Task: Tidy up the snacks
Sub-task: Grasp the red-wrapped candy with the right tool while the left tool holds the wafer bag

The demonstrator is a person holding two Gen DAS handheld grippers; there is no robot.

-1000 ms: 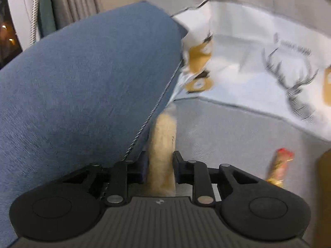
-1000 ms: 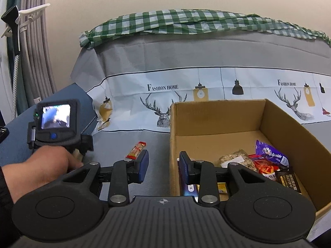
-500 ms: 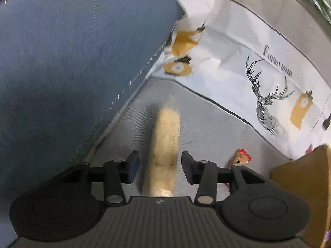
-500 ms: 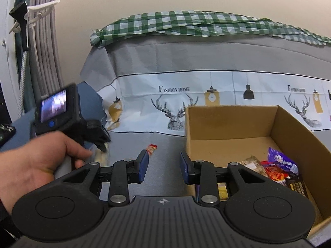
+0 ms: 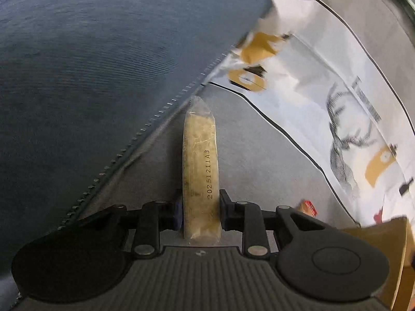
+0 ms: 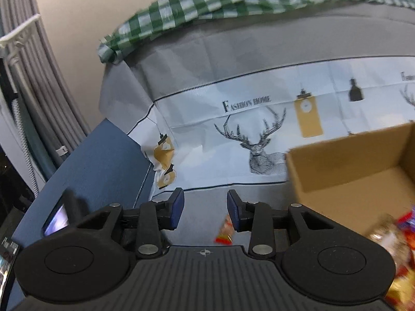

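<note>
A long pale snack bar (image 5: pixel 199 155) in a clear wrapper lies on the grey cover and runs straight out between the fingers of my left gripper (image 5: pixel 201 202). Its jaws are closing, and both pads touch the bar's sides near its close end. My right gripper (image 6: pixel 206 207) has nothing between its jaws, which are opening. A small red and orange snack (image 6: pixel 225 232) lies on the grey cover below them, also seen as the red snack (image 5: pixel 307 207) at the right of the left wrist view. The cardboard box (image 6: pixel 350 163) stands to the right.
A blue cushion (image 5: pixel 103 77) rises close on the left of the bar. A deer-print cloth (image 6: pixel 259 140) hangs behind, with a green checked cloth (image 6: pixel 207 7) on top. Several wrapped snacks (image 6: pixel 389 238) lie in the box. The left gripper's screen (image 6: pixel 55 220) shows at lower left.
The left jaws let the bar go, then came back in on it while the gripper rolled. The right gripper swung left, so the box slid to the right edge and the red snack came under its jaws.
</note>
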